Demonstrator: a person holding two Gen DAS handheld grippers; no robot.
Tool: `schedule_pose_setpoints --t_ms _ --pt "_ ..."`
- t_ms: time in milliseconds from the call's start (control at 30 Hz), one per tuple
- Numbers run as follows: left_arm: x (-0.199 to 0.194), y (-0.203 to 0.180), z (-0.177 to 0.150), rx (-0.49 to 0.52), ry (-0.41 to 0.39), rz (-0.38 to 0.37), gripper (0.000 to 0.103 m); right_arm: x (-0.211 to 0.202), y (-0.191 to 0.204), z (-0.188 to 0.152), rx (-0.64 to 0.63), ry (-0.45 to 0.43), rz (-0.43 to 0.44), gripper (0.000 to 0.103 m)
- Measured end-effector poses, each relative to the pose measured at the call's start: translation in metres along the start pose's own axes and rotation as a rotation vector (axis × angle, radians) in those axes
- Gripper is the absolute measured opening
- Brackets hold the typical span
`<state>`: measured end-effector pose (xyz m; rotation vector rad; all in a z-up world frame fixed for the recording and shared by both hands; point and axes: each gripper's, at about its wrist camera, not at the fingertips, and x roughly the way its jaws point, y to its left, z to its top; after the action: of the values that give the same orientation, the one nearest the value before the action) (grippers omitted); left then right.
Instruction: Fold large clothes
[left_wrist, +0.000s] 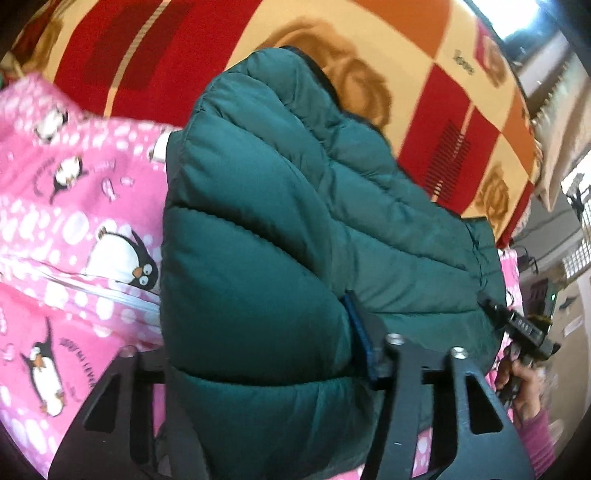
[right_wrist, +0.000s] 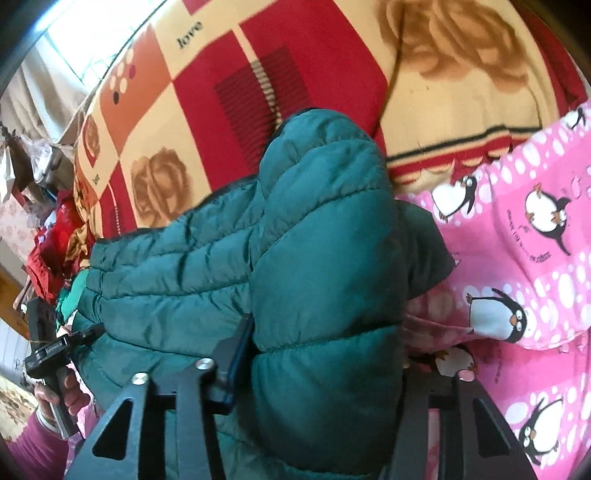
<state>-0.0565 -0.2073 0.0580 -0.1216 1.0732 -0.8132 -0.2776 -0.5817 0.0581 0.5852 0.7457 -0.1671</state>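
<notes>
A dark green quilted puffer jacket (left_wrist: 295, 240) lies bunched on a bed, resting on a pink penguin-print sheet (left_wrist: 74, 221) with a red, cream and orange checked blanket (left_wrist: 461, 122) printed with roses and the word "love" spread beyond it.

In the left wrist view, the left gripper (left_wrist: 258, 365) has its jaws clamped on a thick padded fold of the jacket; one blue-padded finger (left_wrist: 356, 332) presses into the fabric, while the opposite finger is hidden behind the bulging fold. At the right edge of that view, the right gripper (left_wrist: 524, 328) is seen from outside, held in a hand (left_wrist: 521, 384) with a magenta sleeve, close against the jacket's far end.

In the right wrist view, the right gripper (right_wrist: 325, 369) likewise has its jaws clamped on a puffy fold of the jacket (right_wrist: 314, 258), one blue-padded finger (right_wrist: 236, 354) sunk into the quilting and its partner covered by fabric. The left gripper (right_wrist: 55, 350) appears at the left edge, gripped by a hand (right_wrist: 62, 398); its fingertips are lost against the jacket.

No containers are in sight. The jacket's sleeves, collar and zip cannot be made out in the heap. A cluttered pile of red and gold cloth (right_wrist: 59, 251) at the bed's edge is too blurred to identify, and a bright window (right_wrist: 92, 48) is washed out.
</notes>
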Motion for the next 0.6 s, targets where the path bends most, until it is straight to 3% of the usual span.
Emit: schedule_pose_setpoints --t_ms 367,600 --pt "-0.049 -0.009 -0.018 0.007 0.006 -0.062 0.039 -0.049 0.033 -0.015 -0.036 -0.026 0.039 0.037" --pt "-0.096 -0.018 -0.048 0.023 0.012 -0.101 0.039 -0.086 0.052 -0.050 -0.041 -0.014 0.089 0.037"
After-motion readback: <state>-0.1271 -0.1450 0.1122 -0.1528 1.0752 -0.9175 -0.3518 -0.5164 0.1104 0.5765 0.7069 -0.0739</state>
